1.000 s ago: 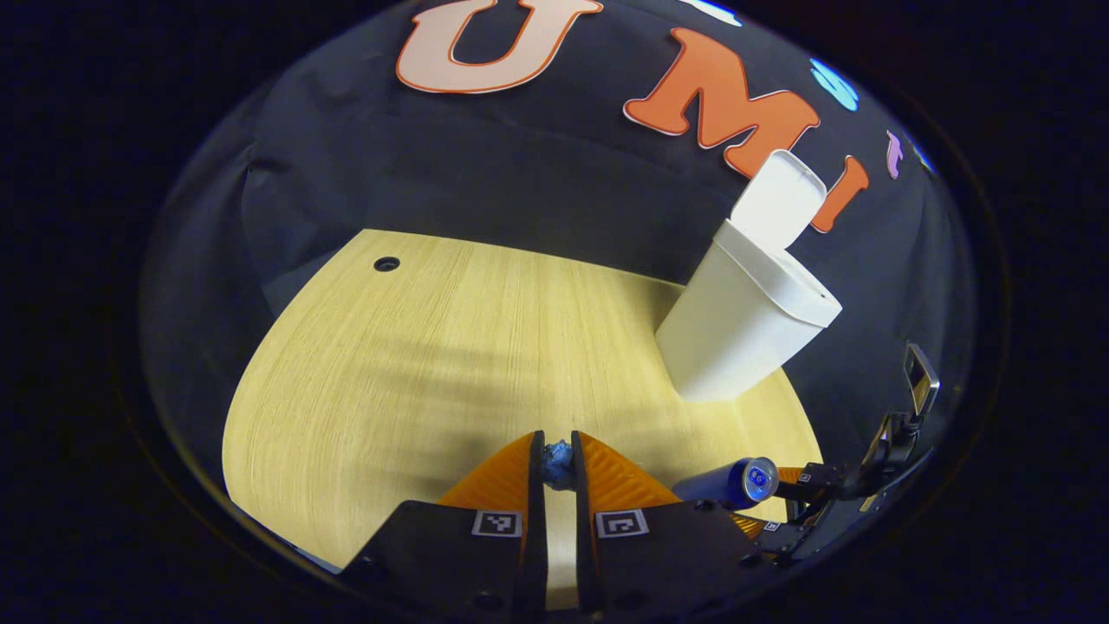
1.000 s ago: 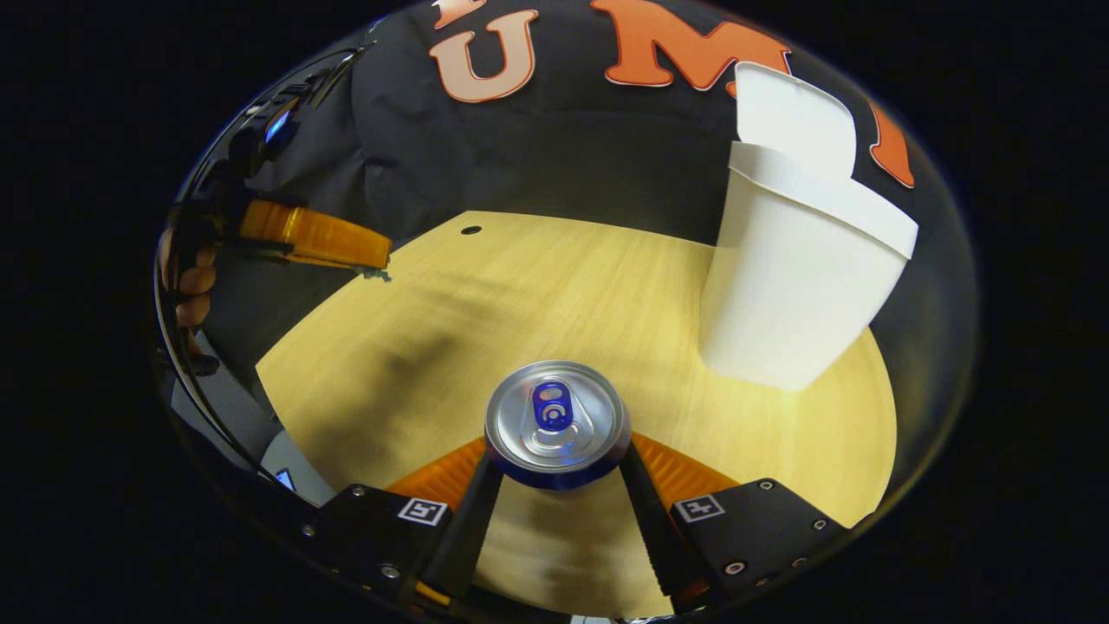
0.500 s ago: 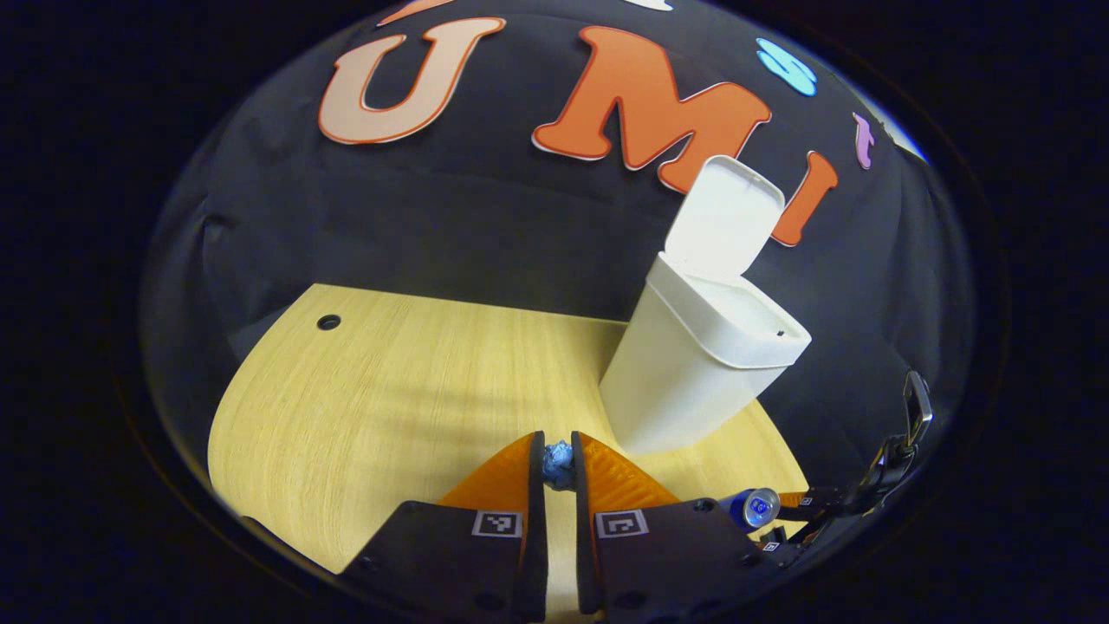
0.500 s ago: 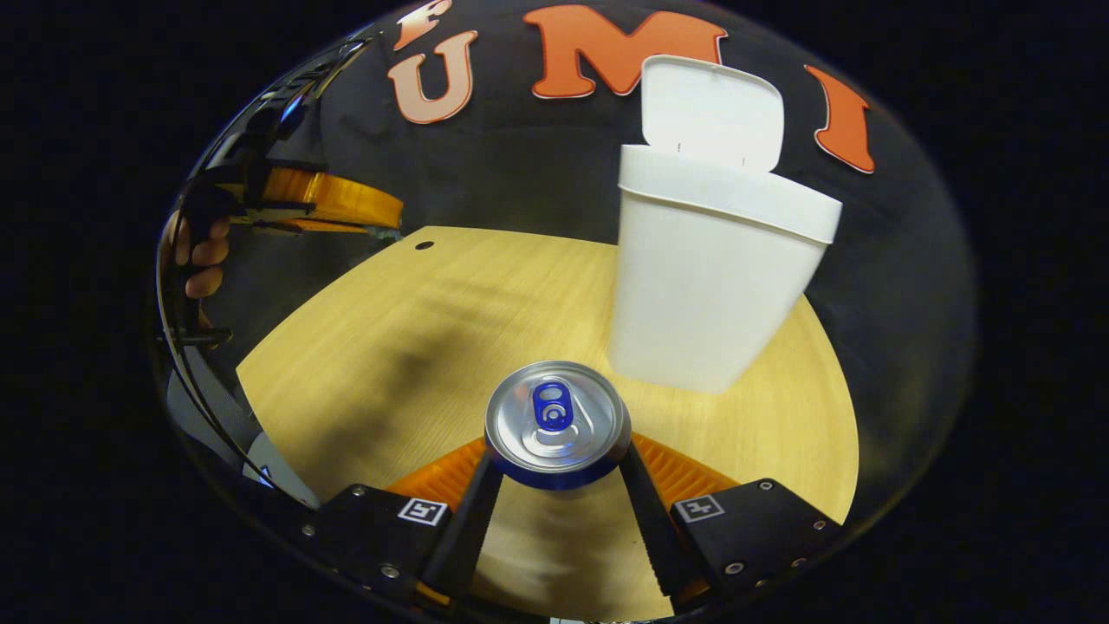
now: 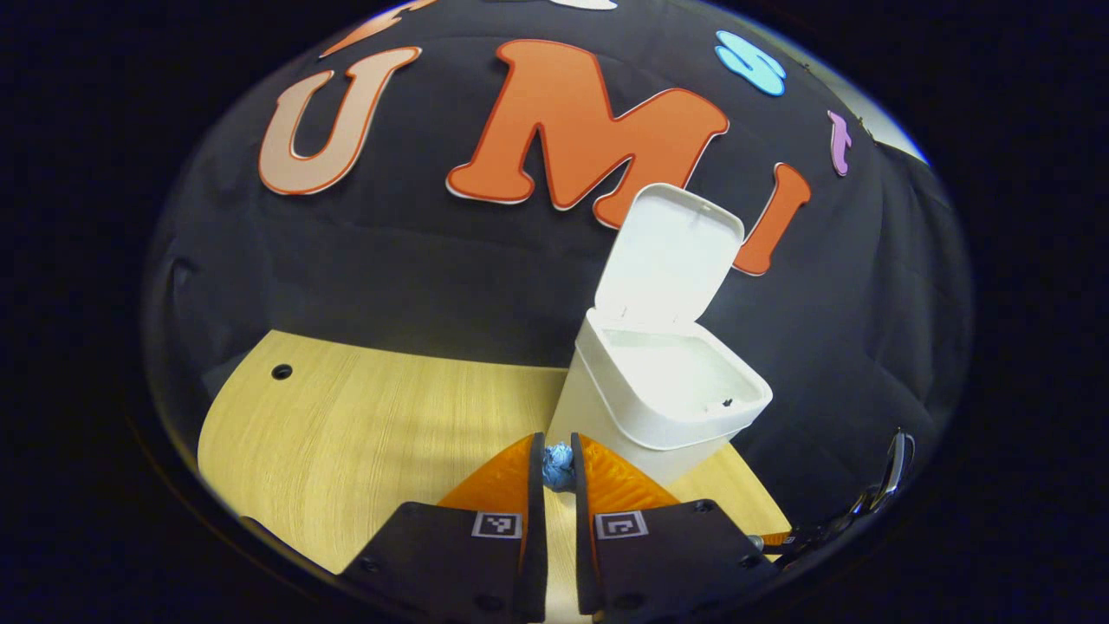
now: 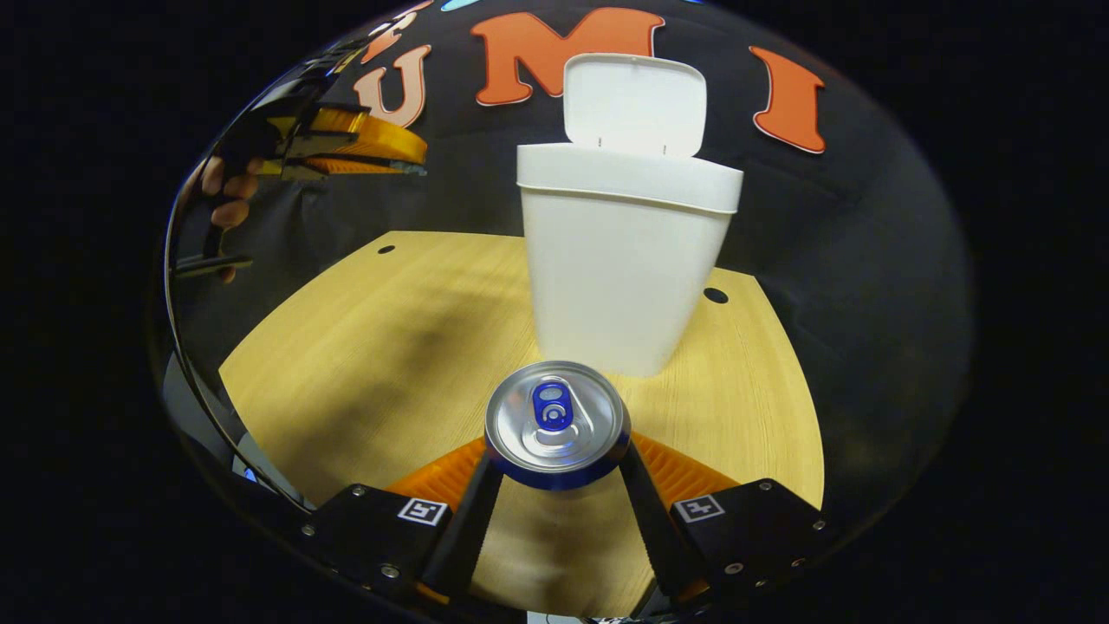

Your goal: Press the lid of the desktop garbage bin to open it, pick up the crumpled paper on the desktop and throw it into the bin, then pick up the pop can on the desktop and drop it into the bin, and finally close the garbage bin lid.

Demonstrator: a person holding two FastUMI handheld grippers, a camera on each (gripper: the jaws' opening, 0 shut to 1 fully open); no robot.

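In the left gripper view, your left gripper point(image 5: 554, 468) is pinching the crumpled paper point(image 5: 558, 464) between both fingers, raised over the desktop point(image 5: 364, 416). The garbage bin point(image 5: 645, 412) is standing at about one o'clock from the paper, its lid point(image 5: 671, 256) tipped up and back, the mouth showing. Carry the paper fully over the rim before you let go, so it is falling inside rather than catching the front edge.

In the right gripper view, your right gripper point(image 6: 554, 451) is clenching the pop can point(image 6: 554, 423), held end-on with its top facing the camera, the bin dead ahead at twelve o'clock. Your left gripper is hanging high at ten o'clock, level, in a hand point(image 6: 223, 195). Keep the can low and clear of that path.
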